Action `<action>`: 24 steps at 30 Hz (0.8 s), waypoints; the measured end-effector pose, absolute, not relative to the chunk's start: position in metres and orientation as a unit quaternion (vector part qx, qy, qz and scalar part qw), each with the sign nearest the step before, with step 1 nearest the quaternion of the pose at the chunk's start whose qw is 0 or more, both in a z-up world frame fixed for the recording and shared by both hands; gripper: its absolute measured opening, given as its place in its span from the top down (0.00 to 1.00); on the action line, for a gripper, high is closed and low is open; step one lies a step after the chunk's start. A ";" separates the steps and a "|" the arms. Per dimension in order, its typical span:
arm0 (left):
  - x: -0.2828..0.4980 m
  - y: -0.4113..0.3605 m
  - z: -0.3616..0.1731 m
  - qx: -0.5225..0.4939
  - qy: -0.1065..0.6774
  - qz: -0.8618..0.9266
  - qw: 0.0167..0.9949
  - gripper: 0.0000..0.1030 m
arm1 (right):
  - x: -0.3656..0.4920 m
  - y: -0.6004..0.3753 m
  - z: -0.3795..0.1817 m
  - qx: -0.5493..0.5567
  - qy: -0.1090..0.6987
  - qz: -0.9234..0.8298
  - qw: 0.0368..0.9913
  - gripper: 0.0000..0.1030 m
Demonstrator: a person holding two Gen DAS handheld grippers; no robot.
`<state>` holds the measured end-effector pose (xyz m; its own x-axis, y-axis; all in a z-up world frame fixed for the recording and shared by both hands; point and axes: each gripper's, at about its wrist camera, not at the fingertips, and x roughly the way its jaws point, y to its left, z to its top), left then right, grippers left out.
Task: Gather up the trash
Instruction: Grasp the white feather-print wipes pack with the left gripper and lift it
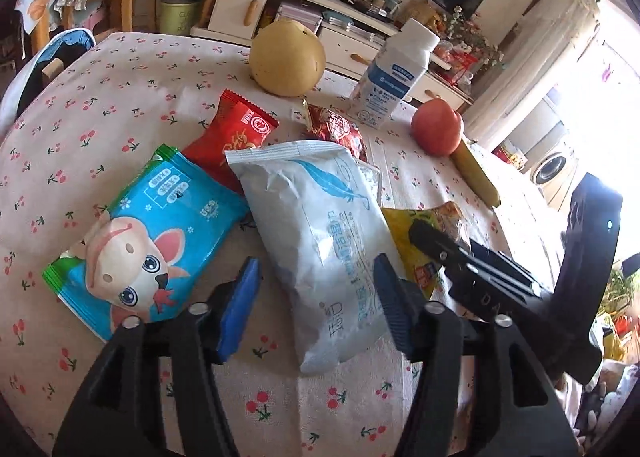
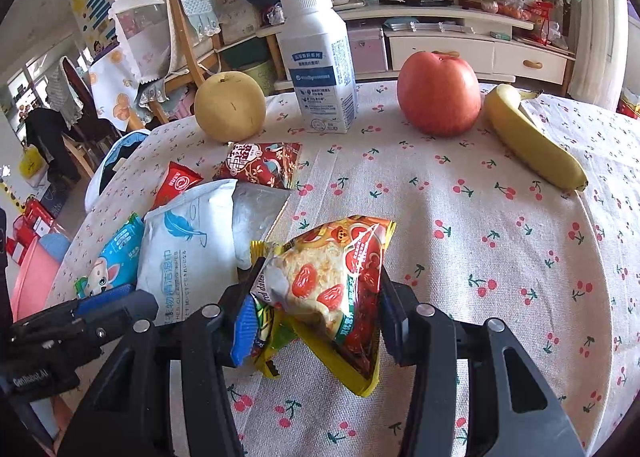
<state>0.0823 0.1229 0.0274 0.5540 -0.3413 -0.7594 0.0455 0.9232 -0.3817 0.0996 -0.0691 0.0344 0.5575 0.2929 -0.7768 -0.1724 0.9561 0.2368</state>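
Lower left in the left wrist view, the left gripper (image 1: 316, 297) straddles the white wet-wipes pack (image 1: 320, 241) on the counter (image 1: 120, 97), jaws released. The right gripper (image 2: 316, 309) clenches the date-snack wrapper (image 2: 332, 277); that crinkly film may slip free.

Crumpled snack wrappers (image 1: 320, 241) heaped on the cherry-print table (image 1: 120, 89).

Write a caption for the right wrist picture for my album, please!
Right gripper clamps a yellow date snack wrapper above the cherry-print tablecloth.
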 end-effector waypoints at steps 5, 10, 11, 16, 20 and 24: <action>0.103 0.112 0.032 -0.139 0.474 -0.086 0.865 0.18 | 0.089 -0.051 0.034 0.032 0.451 0.176 0.874 0.51; 0.116 0.101 0.022 -0.081 0.499 -0.055 0.861 0.18 | 0.073 -0.035 0.031 0.012 0.456 0.213 0.864 0.51; 0.117 0.101 0.020 -0.075 0.502 -0.050 0.860 0.18 | 0.070 -0.035 0.031 0.013 0.457 0.217 0.863 0.52; 0.123 0.097 0.016 -0.049 0.511 -0.038 0.857 0.16 | 0.062 -0.036 0.031 0.015 0.463 0.227 0.856 0.53; 0.115 0.096 0.016 -0.029 0.500 -0.036 0.865 0.22 | 0.058 -0.037 0.032 0.008 0.463 0.220 0.859 0.53; 0.107 0.100 0.017 -0.028 0.497 -0.036 0.867 0.24 | 0.058 -0.039 0.032 0.008 0.462 0.212 0.861 0.52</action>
<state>0.1073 0.1000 0.0171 0.5041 -0.0896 -0.8590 0.0345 0.9959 -0.0836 0.0579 -0.0394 0.0321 0.4834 0.3730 -0.7920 -0.3577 0.9099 0.2103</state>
